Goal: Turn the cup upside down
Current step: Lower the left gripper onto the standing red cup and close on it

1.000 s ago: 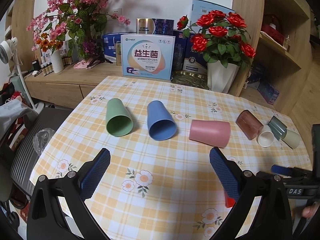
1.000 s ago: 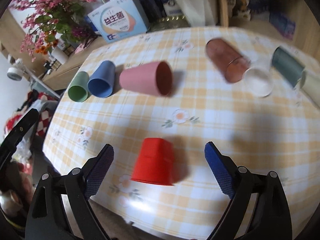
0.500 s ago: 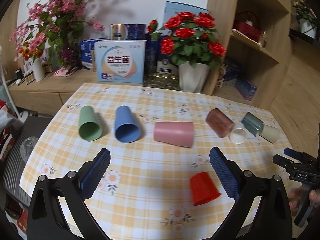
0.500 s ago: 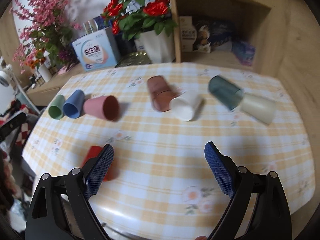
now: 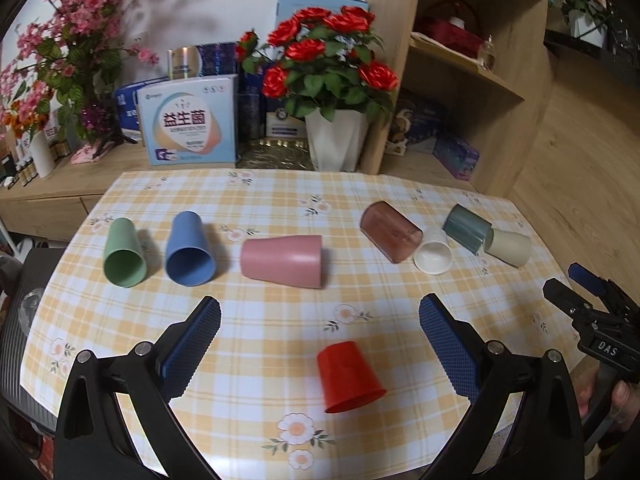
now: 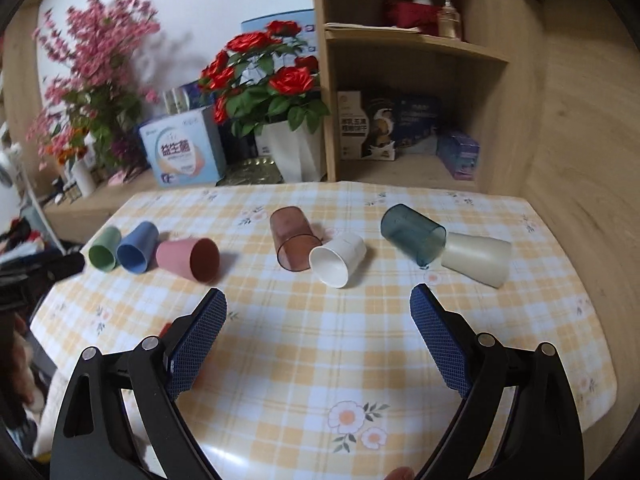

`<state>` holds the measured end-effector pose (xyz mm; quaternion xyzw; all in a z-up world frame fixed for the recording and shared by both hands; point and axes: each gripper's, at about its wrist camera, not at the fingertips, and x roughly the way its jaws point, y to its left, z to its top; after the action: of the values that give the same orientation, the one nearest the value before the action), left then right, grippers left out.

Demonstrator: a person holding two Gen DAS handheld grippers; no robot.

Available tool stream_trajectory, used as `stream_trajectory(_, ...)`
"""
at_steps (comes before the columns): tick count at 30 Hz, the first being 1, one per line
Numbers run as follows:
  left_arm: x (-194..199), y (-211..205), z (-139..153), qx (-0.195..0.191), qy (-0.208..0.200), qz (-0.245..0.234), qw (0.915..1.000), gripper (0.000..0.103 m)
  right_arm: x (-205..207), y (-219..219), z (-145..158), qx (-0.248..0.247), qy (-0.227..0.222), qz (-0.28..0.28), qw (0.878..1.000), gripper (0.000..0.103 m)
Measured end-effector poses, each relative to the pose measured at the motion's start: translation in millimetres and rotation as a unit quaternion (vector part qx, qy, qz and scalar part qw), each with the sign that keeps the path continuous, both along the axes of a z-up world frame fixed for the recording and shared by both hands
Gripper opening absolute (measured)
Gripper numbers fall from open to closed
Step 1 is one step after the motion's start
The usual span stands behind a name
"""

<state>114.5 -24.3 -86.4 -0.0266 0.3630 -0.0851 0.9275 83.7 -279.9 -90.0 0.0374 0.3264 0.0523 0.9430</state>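
A red cup (image 5: pixel 348 376) stands upside down near the table's front edge, between the fingers of my open, empty left gripper (image 5: pixel 319 346) but apart from them. Lying on their sides are a green cup (image 5: pixel 123 253), blue cup (image 5: pixel 189 249), pink cup (image 5: pixel 284 255), brown clear cup (image 5: pixel 390 231), white cup (image 5: pixel 433 251), dark teal cup (image 5: pixel 466 229) and cream cup (image 5: pixel 508 247). My right gripper (image 6: pixel 319 336) is open and empty, facing the white cup (image 6: pixel 338 260) and teal cup (image 6: pixel 413 234). In the right wrist view the red cup is almost hidden behind the left finger.
The table has a yellow checked cloth (image 5: pixel 260 320). Behind it a sideboard holds a rose pot (image 5: pixel 334 140), a box (image 5: pixel 190 122) and pink blossoms (image 5: pixel 68 56). A wooden shelf unit (image 5: pixel 460 60) stands at the back right.
Both grippers have pulled back and up from the table. The right gripper has swung right, away from the upside-down red cup, which now shows in the left wrist view.
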Motion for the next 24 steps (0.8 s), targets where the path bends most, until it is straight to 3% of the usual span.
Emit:
stream_trajectory(5, 5.1, -11.6, -7.4, -0.003, 0.013, -0.018, 0.9997, 0.097, -3.5, -1.7, -6.3, -0.023, 0.001, -0.025, 0.999, 0.09)
stream_trajectory(15, 22.8, -6.5, -33.4, -0.019, 0.066, -0.01, 0.9976, 0.096, 4.4, -12.5, -16.1, -0.027, 0.005, -0.05, 0.998, 0.09)
stream_trajectory(19, 39.0, -4.7, -51.6, -0.049, 0.115, -0.01, 0.9921, 0.085, 10.4, -12.4, -22.4, -0.027, 0.014, -0.047, 0.998, 0.09)
stream_trajectory(24, 60.1, 3.7, -65.3, -0.107, 0.168, 0.013, 0.9799, 0.064, 16.1, -19.8, -28.2, -0.027, 0.026, -0.058, 0.998, 0.09)
